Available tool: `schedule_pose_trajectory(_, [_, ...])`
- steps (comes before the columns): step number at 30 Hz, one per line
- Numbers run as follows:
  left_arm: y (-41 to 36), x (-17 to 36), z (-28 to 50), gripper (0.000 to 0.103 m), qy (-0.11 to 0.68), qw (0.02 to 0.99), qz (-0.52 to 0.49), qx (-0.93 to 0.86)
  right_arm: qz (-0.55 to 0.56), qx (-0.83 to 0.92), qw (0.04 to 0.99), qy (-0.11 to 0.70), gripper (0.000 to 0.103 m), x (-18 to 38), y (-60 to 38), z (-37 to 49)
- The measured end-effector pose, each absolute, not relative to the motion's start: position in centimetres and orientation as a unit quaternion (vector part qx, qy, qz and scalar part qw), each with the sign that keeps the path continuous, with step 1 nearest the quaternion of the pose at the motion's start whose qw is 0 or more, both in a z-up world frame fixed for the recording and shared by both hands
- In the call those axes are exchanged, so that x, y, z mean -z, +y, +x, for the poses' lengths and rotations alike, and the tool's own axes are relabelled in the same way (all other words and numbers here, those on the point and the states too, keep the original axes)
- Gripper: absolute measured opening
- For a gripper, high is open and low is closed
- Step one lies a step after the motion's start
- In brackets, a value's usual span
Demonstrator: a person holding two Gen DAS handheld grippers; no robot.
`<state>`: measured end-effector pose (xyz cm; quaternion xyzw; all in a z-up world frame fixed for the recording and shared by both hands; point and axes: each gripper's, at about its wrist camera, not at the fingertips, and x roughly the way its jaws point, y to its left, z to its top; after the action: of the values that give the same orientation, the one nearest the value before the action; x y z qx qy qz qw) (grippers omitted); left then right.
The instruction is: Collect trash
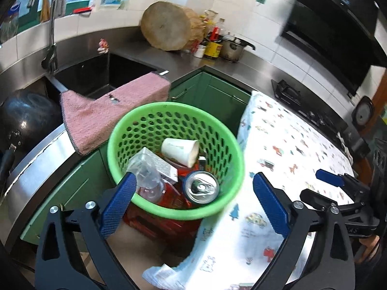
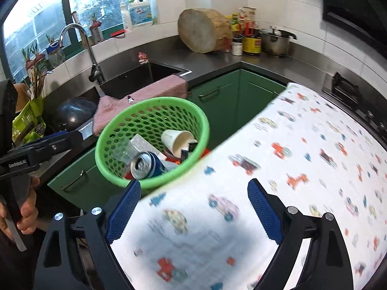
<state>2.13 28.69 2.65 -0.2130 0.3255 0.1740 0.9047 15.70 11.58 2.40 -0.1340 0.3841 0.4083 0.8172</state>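
Observation:
A green perforated basket [image 1: 169, 107] [image 2: 150, 101] stands on a red box [image 1: 157, 222] beside the table. It holds a white paper cup [image 1: 180, 149] [image 2: 176, 140], a drink can [image 1: 202, 187] [image 2: 145, 165], a clear plastic bottle [image 1: 148, 181], a silver carton [image 1: 159, 163] and red packaging. My left gripper [image 1: 194, 180] hangs open over the basket's near rim, pads touching nothing. My right gripper [image 2: 193, 186] is open above the patterned cloth [image 2: 302, 157], empty. Each gripper shows in the other's view: the right gripper [image 1: 314, 184] at the right edge, the left gripper [image 2: 60, 137] at the left edge, held by a hand [image 2: 26, 207].
A pink towel [image 1: 108, 111] drapes over the sink [image 1: 125, 70] edge behind the basket. A black wok [image 1: 26, 118] sits at the left, with green cabinets [image 1: 212, 91] beyond the basket. A wooden chopping block [image 1: 169, 24], jars and a pot [image 1: 233, 48] fill the far corner. A stove [image 1: 302, 106] lies at the right.

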Motion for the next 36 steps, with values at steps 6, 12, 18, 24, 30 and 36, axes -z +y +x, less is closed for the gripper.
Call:
schedule_pose_trajectory(6, [24.8, -3.3, 1.8, 0.098, 0.321, 0.916, -0.175, -0.166, -0.114, -0.389, 0.825, 0.394, 0.089, -2.0, 7.8, 14.6])
schedule_pose_trajectory(12, [21.6, -3.4, 1.5, 0.098, 0.325, 0.920, -0.148, -0.162, -0.093, -0.374, 0.834, 0.395, 0.090, -1.7, 3.8, 13.7])
schedule_pose_trajectory(18, [19.1, -3.2, 0.9, 0.098, 0.328, 0.922, -0.130, -0.161, -0.076, -0.358, 0.846, 0.387, 0.091, -1.7, 0.5, 12.5])
schedule_pose_trajectory(24, [16.9, -2.8, 0.3, 0.098, 0.331, 0.924, -0.110, -0.157, -0.053, -0.346, 0.855, 0.382, 0.092, -1.6, -2.3, 11.4])
schedule_pose_trajectory(30, [15.7, -2.6, -0.5, 0.098, 0.323, 0.927, -0.107, -0.160, -0.050, -0.328, 0.867, 0.372, 0.093, -1.6, -4.2, 10.0])
schedule_pose_trajectory(36, [14.3, -2.7, -1.0, 0.098, 0.321, 0.929, -0.095, -0.157, -0.041, -0.316, 0.870, 0.378, 0.093, -1.1, -5.4, 9.8])
